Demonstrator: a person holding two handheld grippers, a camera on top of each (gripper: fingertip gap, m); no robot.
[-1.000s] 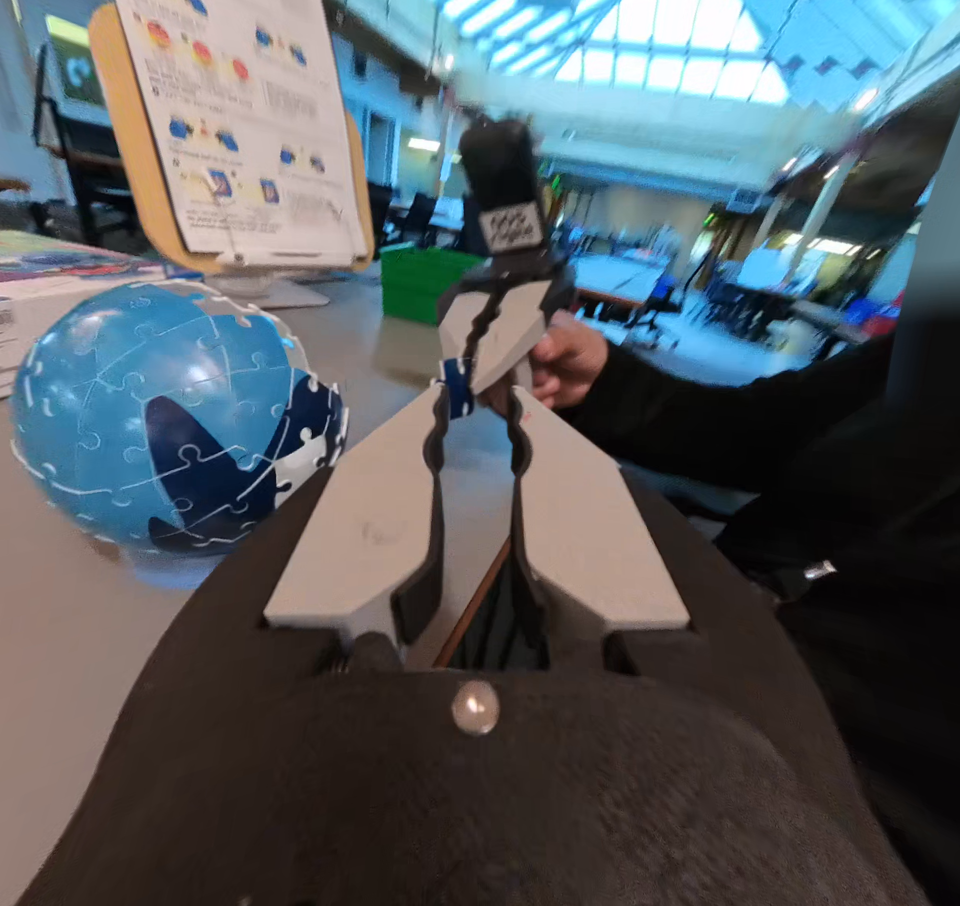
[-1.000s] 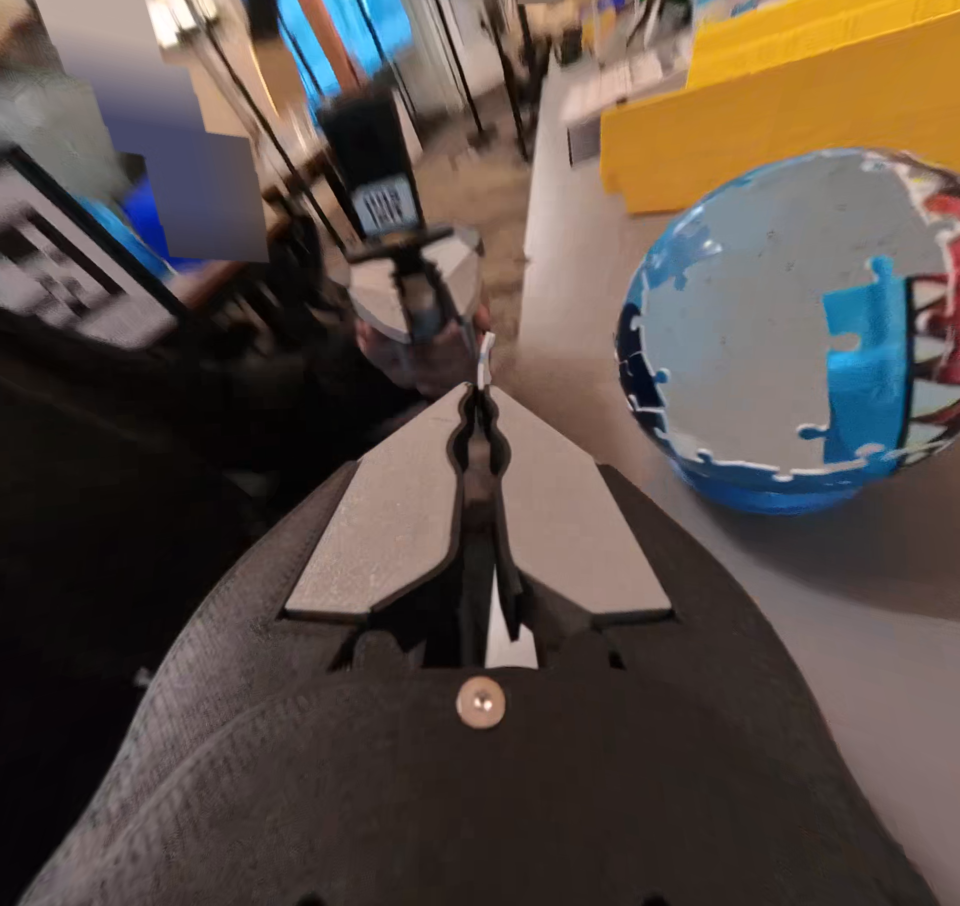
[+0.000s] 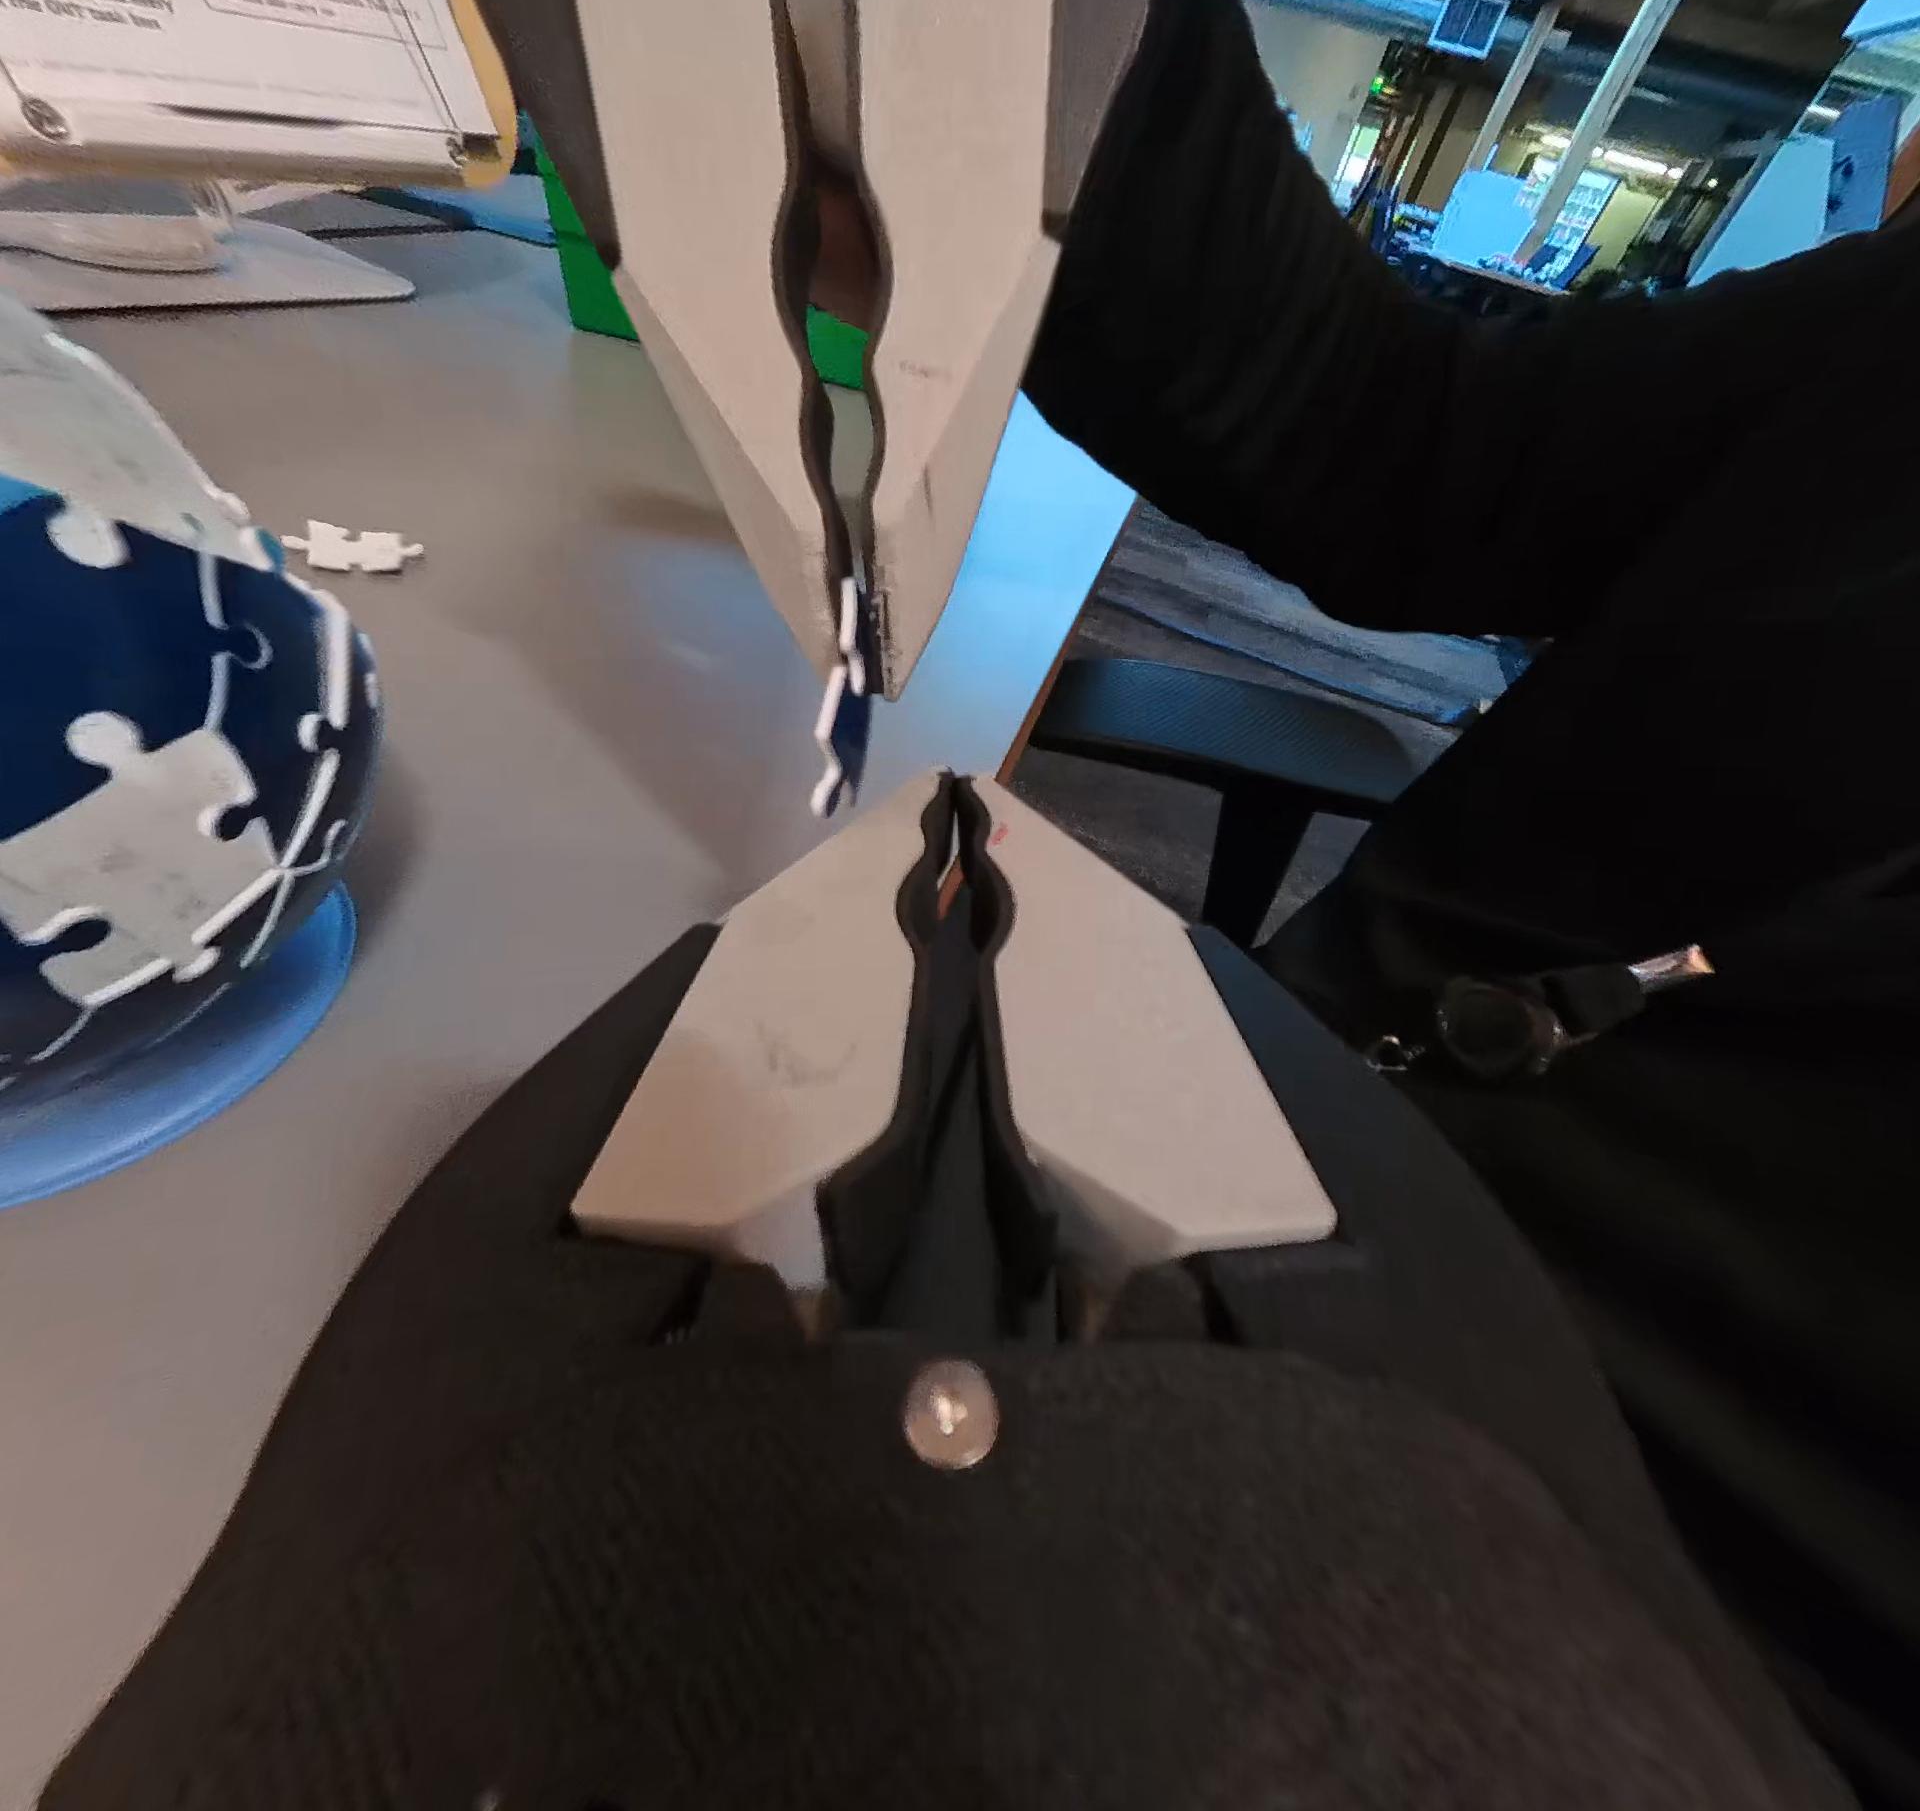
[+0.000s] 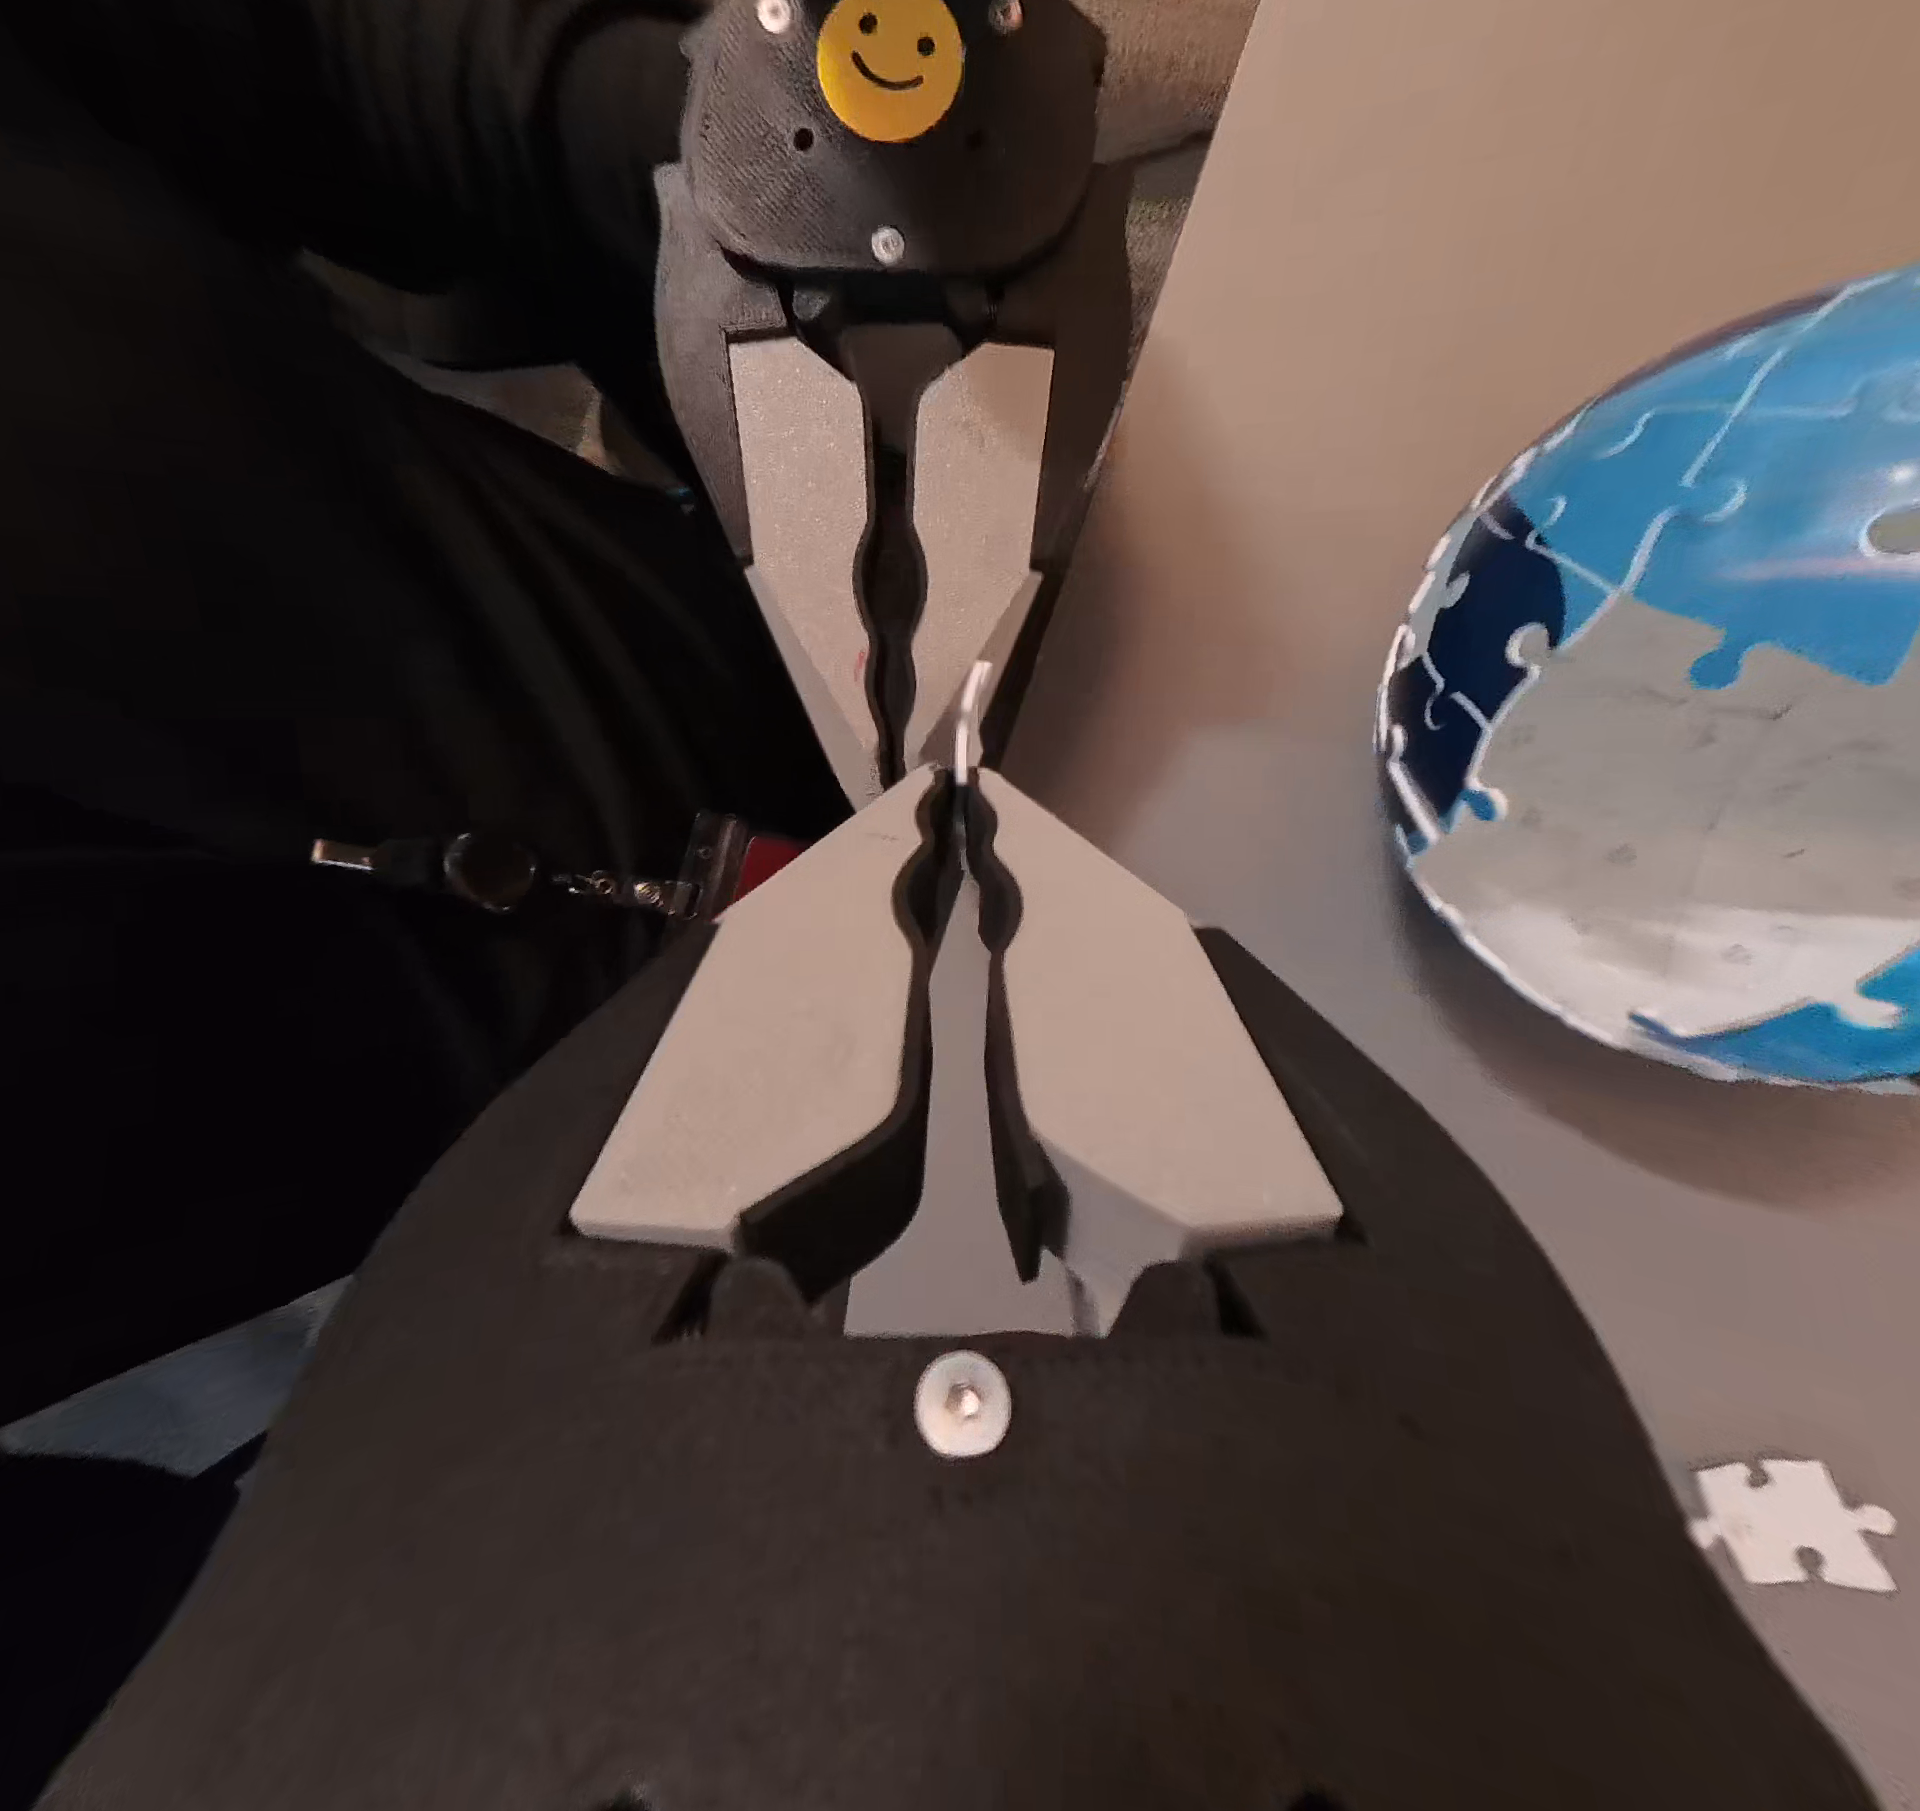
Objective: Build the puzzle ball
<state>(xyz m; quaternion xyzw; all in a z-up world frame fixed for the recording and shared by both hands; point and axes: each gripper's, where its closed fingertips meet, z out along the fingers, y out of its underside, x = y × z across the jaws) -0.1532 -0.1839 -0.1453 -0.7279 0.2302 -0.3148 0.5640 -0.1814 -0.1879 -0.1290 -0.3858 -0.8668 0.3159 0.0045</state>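
Observation:
The partly built puzzle ball (image 3: 156, 774) sits on a blue ring stand (image 3: 208, 1065) at the left of the left wrist view. In the right wrist view the ball (image 4: 1662, 774) is at the right, with a grey unfilled area. My right gripper (image 4: 956, 785) is shut on a dark blue puzzle piece (image 4: 971, 722), seen edge-on. In the left wrist view the right gripper (image 3: 868, 660) comes down from the top with the piece (image 3: 844, 722) hanging from its tips. My left gripper (image 3: 951, 785) is shut and empty, tip to tip with the right one, just beside the piece. The left gripper (image 4: 888, 764) also shows in the right wrist view.
A loose white puzzle piece (image 3: 353, 548) lies on the grey table (image 3: 582, 826) near the ball; it also shows in the right wrist view (image 4: 1787, 1538). An instruction sheet on a stand (image 3: 208, 26) and a green box (image 3: 592, 275) stand behind. The table edge (image 3: 1060, 639) and a chair (image 3: 1247, 733) are at the right. The tips of both grippers are at nearly the same place.
The two grippers have come much closer and now meet tip to tip. My left gripper's jaws have closed. The right gripper still holds the blue piece.

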